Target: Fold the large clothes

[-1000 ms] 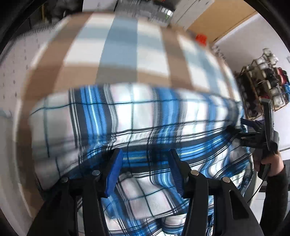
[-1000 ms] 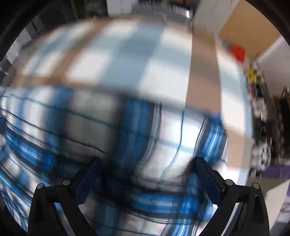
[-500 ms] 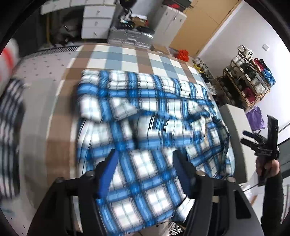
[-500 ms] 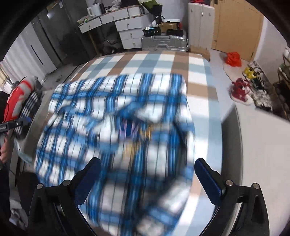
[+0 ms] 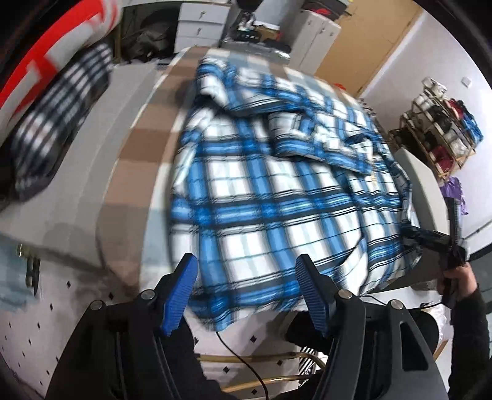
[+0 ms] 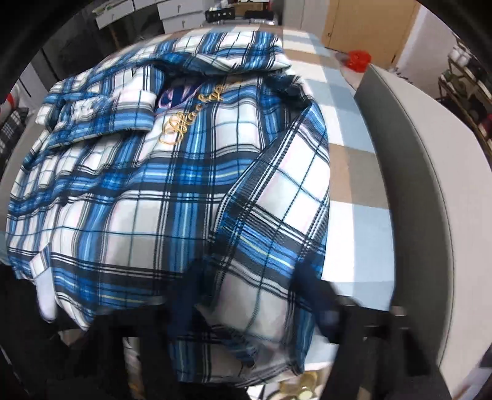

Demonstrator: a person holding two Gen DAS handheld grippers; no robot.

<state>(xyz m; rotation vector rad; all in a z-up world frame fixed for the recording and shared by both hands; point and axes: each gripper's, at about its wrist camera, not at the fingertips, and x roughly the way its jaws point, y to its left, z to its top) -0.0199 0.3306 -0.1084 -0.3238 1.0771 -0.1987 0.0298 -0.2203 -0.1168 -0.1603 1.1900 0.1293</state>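
Nearest, the left claw [image 5: 246, 286] stands released above the near hem of the plaid shirt [image 5: 276, 184], while the right claw [image 6: 252, 295], blurred and just closing, has that hem between its jaws; grip uncertain. The shirt lies rumpled across the checked bed [image 6: 353, 184], partly folded. Next move, probably: secure both near corners and carry them toward the collar.

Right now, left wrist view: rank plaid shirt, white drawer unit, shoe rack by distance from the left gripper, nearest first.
From the left gripper:
1. Plaid shirt, spread on the bed directly ahead, its near hem just beyond the open jaws.
2. Shoe rack, against the wall at far right, past the bed's side.
3. White drawer unit, beyond the bed's far end, top centre-left. Items 2 and 3 are close to call.
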